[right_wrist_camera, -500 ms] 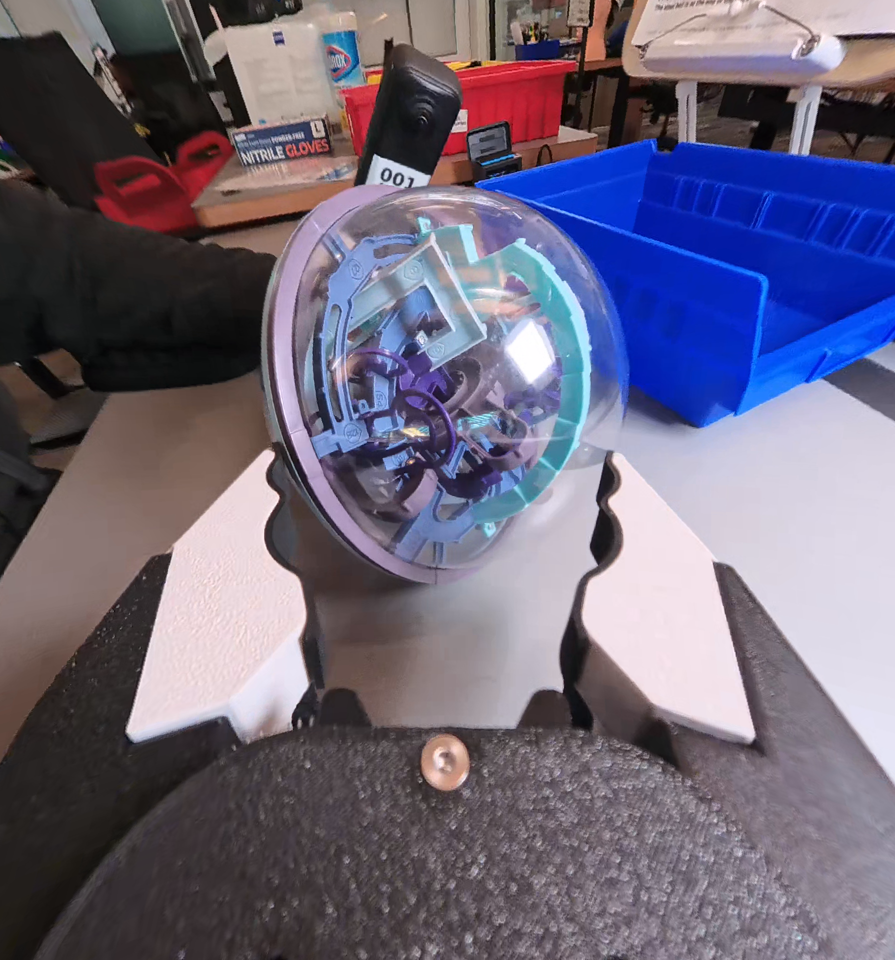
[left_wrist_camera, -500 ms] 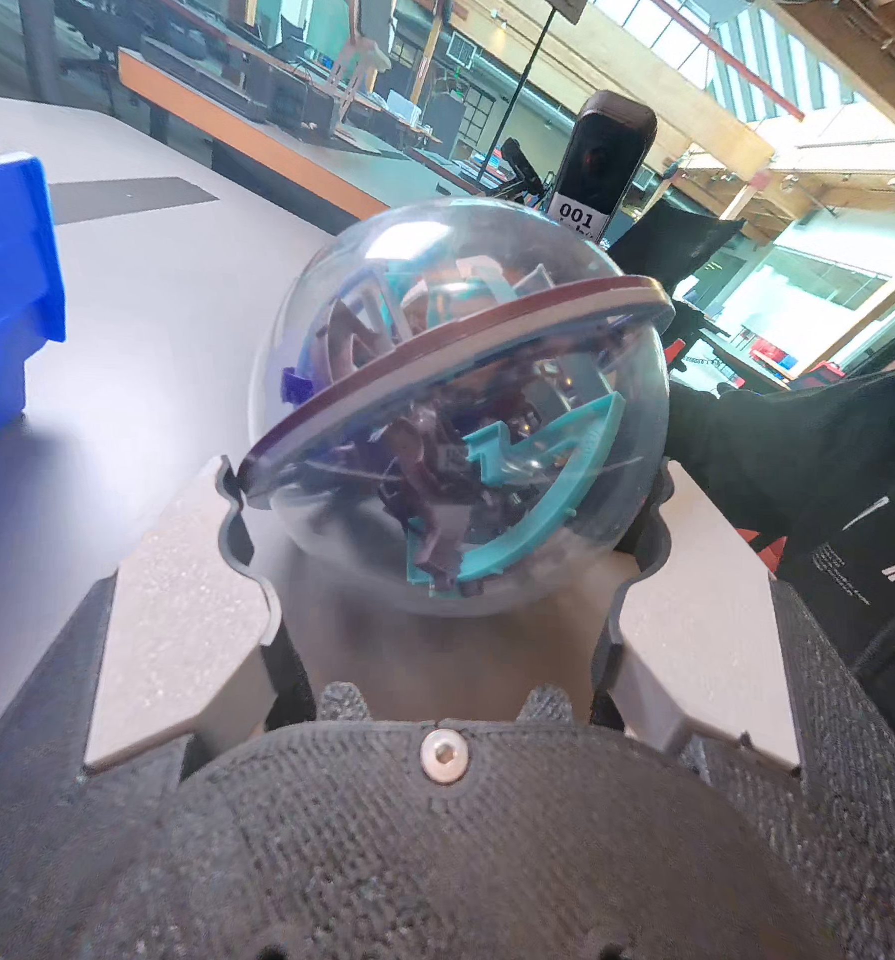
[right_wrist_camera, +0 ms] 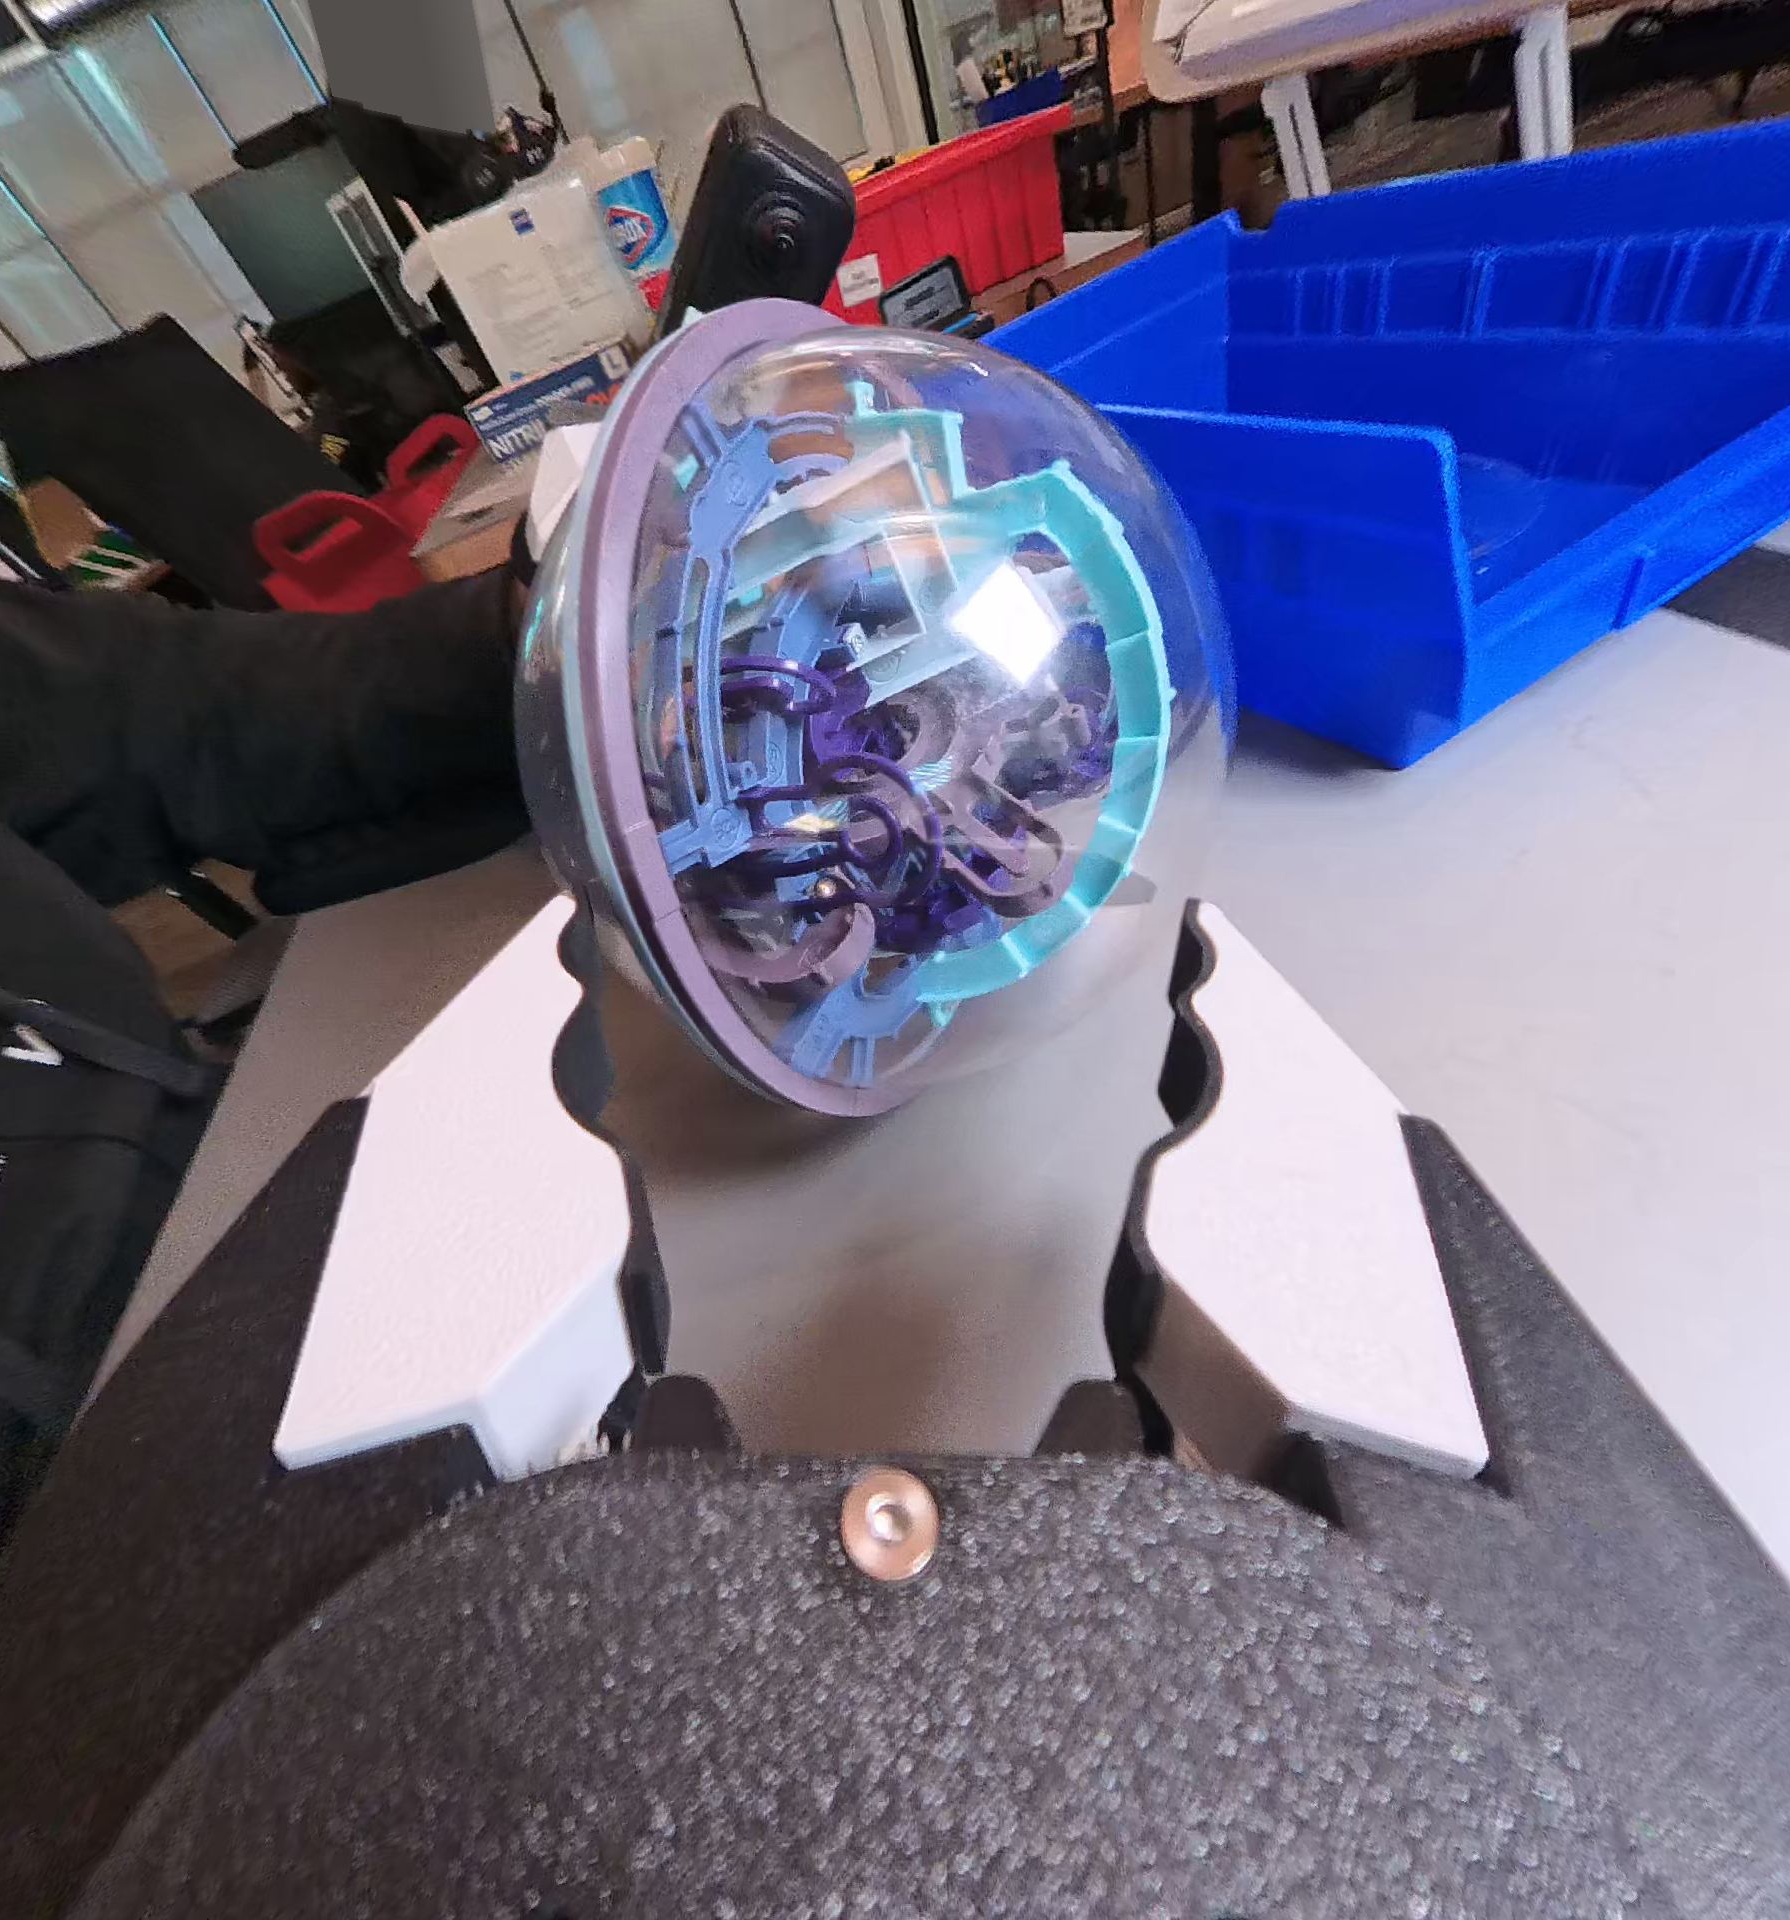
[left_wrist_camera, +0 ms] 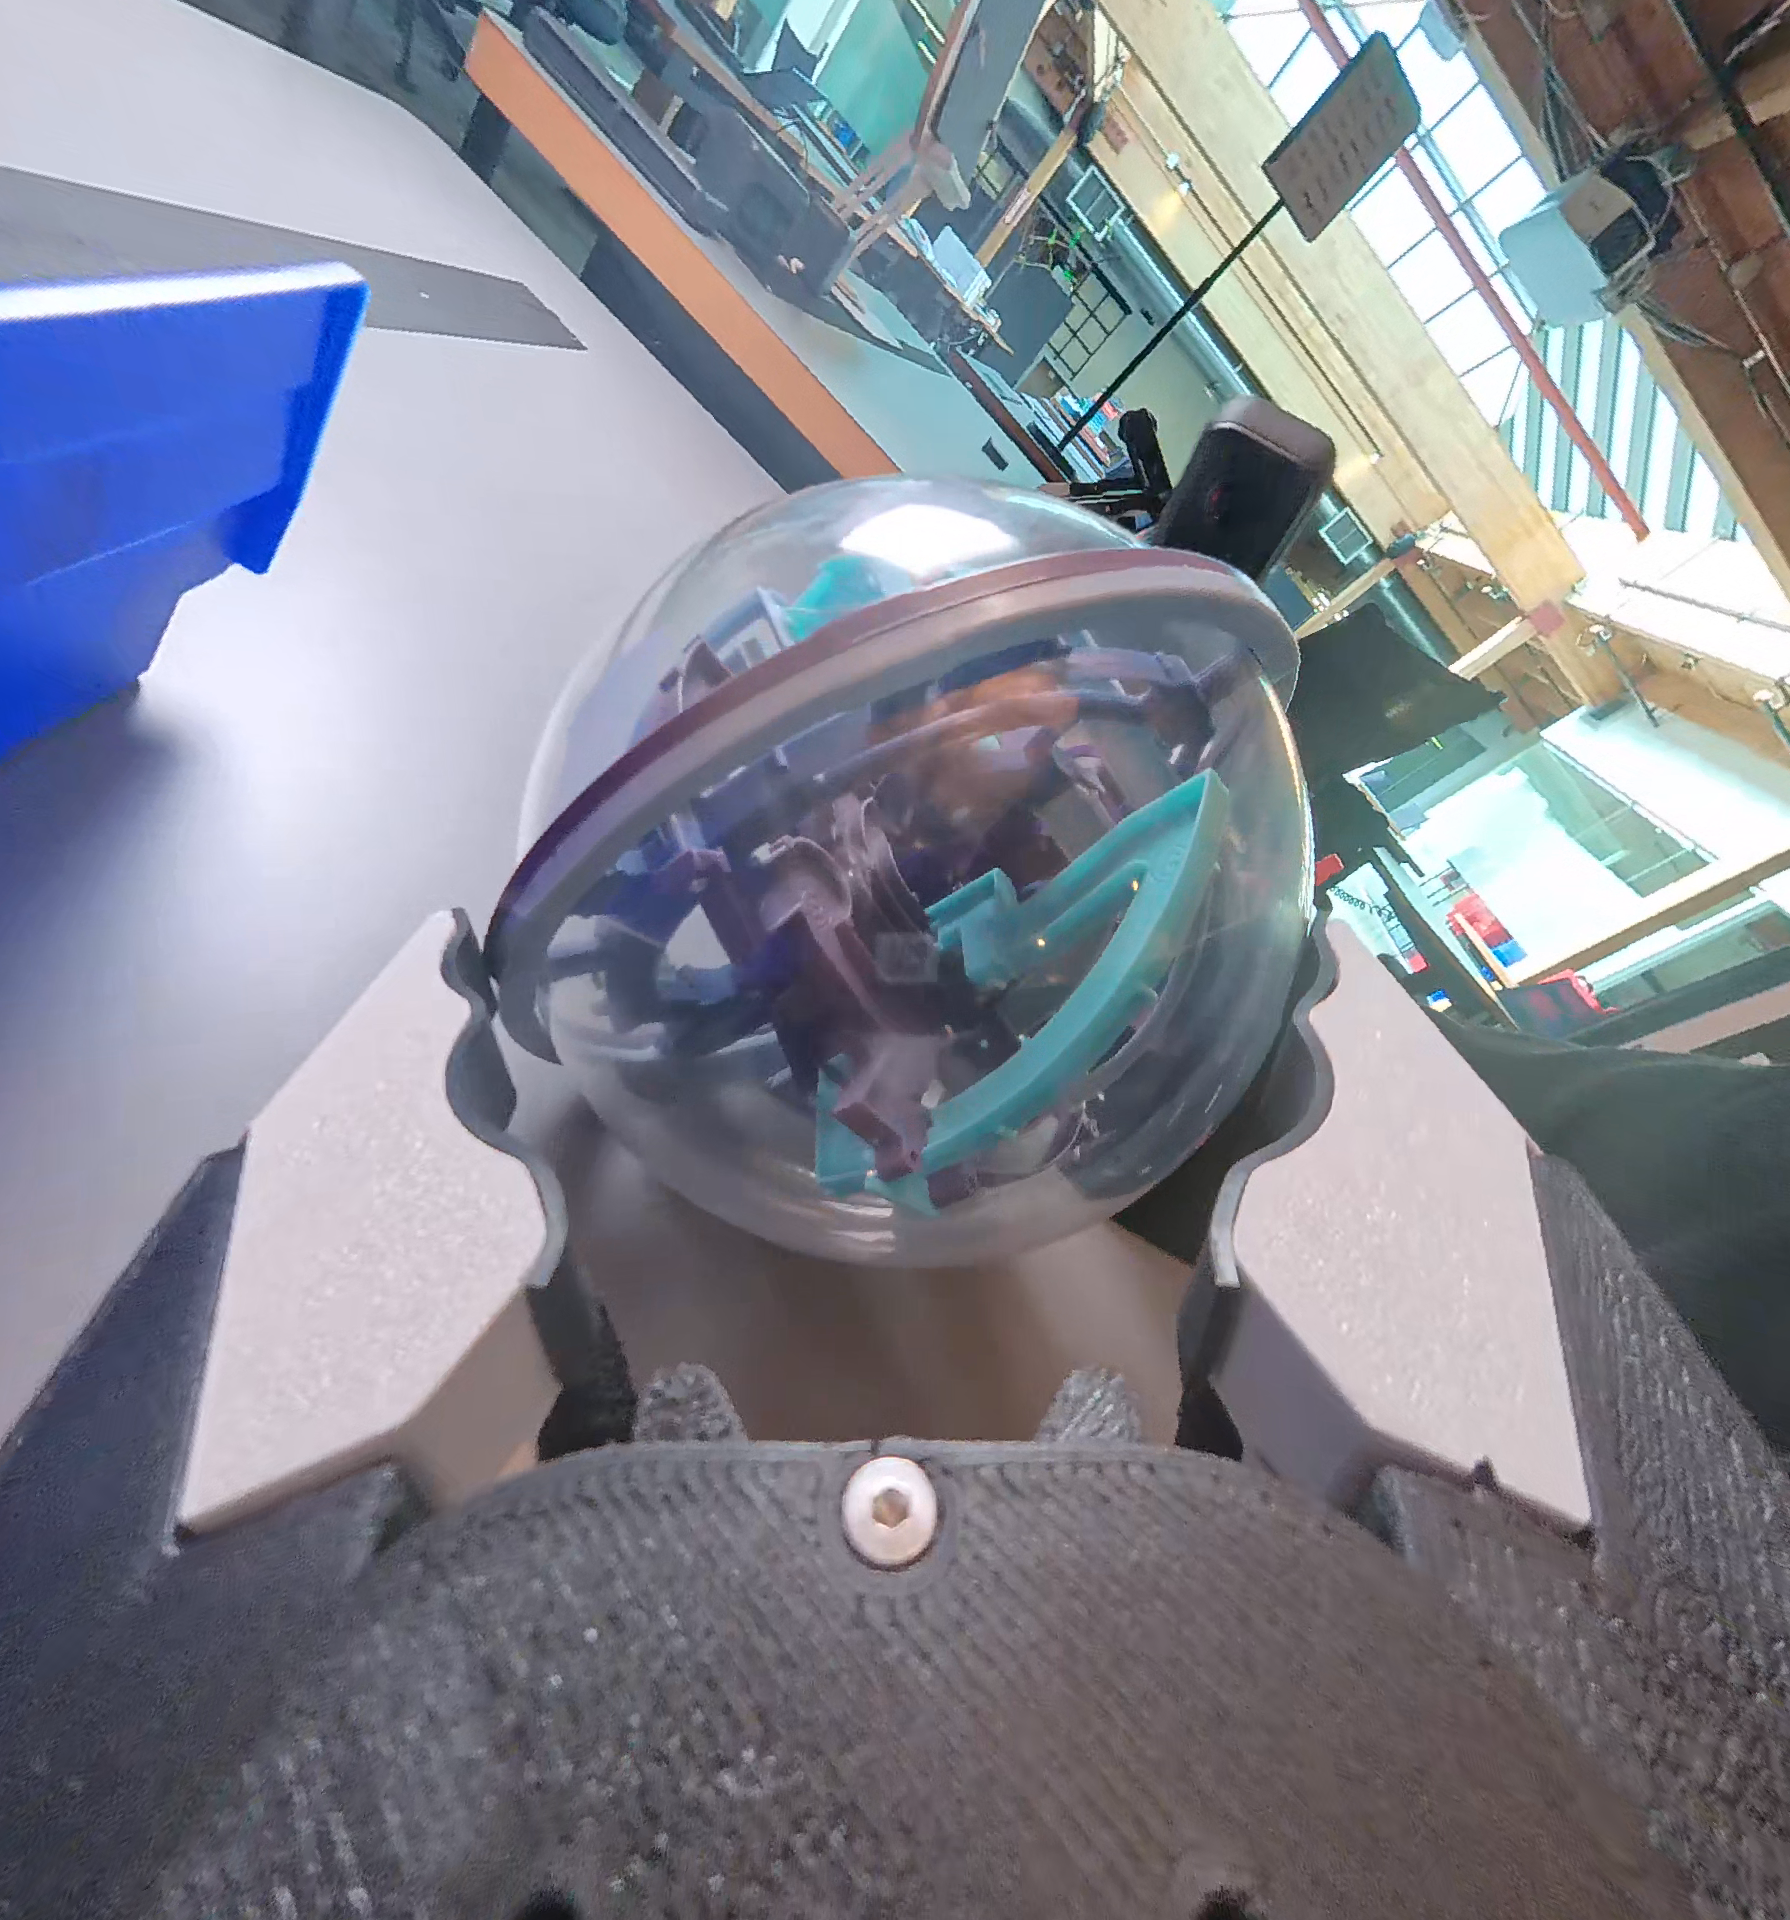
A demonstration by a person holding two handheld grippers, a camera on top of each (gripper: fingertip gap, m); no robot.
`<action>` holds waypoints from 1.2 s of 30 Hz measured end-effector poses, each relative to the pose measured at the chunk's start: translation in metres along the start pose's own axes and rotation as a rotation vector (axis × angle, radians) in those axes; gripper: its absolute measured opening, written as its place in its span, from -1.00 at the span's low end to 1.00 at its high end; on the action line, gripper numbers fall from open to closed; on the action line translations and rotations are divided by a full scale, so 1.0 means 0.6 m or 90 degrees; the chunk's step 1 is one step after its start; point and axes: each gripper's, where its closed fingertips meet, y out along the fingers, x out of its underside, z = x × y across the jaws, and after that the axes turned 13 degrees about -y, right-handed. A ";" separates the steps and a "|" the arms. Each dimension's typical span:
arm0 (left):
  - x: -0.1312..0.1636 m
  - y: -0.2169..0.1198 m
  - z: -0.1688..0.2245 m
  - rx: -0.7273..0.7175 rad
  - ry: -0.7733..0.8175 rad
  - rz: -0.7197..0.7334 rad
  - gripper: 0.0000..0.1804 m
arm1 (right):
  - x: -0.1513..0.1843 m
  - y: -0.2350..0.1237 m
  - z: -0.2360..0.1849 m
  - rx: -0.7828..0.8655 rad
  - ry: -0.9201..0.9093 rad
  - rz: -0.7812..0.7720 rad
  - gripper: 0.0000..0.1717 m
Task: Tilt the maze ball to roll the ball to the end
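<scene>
Left wrist view: left gripper (left_wrist_camera: 896, 997) has its fingers spread wide around the maze ball (left_wrist_camera: 912, 873), a clear sphere with a purple equator ring tilted diagonally and teal and purple tracks inside. Left finger (left_wrist_camera: 475, 997) touches the ring's lower end, and the right finger (left_wrist_camera: 1296, 1039) sits against the sphere's far side, so the ball is pinched between them. Pale worktop (left_wrist_camera: 195, 883) below, blue bin (left_wrist_camera: 91, 468) to the left, a dark sleeve (left_wrist_camera: 1649, 1143) at right, black camera (left_wrist_camera: 1244, 488) behind the ball.

Right wrist view: maze ball (right_wrist_camera: 870, 707) sits at the tips of the right gripper (right_wrist_camera: 880, 987), ring steeply tilted, small metal bead (right_wrist_camera: 825, 888) visible low in the tracks. Left finger (right_wrist_camera: 579, 977) is against the shell. Right finger (right_wrist_camera: 1187, 977) shows a gap to the sphere, so the fingers are spread, not clamping. Blue bin (right_wrist_camera: 1493, 468) right, on the worktop (right_wrist_camera: 1493, 935); sleeve (right_wrist_camera: 195, 727) left.
</scene>
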 end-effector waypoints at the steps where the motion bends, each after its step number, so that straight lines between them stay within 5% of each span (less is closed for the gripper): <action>1: -0.001 0.000 -0.001 -0.003 -0.007 0.002 0.62 | -0.002 -0.003 0.001 0.010 -0.018 -0.002 0.23; 16: -0.011 0.003 0.010 -0.077 0.050 0.025 0.61 | 0.019 0.003 -0.007 0.004 -0.068 -0.025 0.19; 36: 0.027 -0.022 0.011 -0.019 0.130 0.020 0.59 | 0.013 0.007 -0.027 -0.014 -0.127 -0.020 0.16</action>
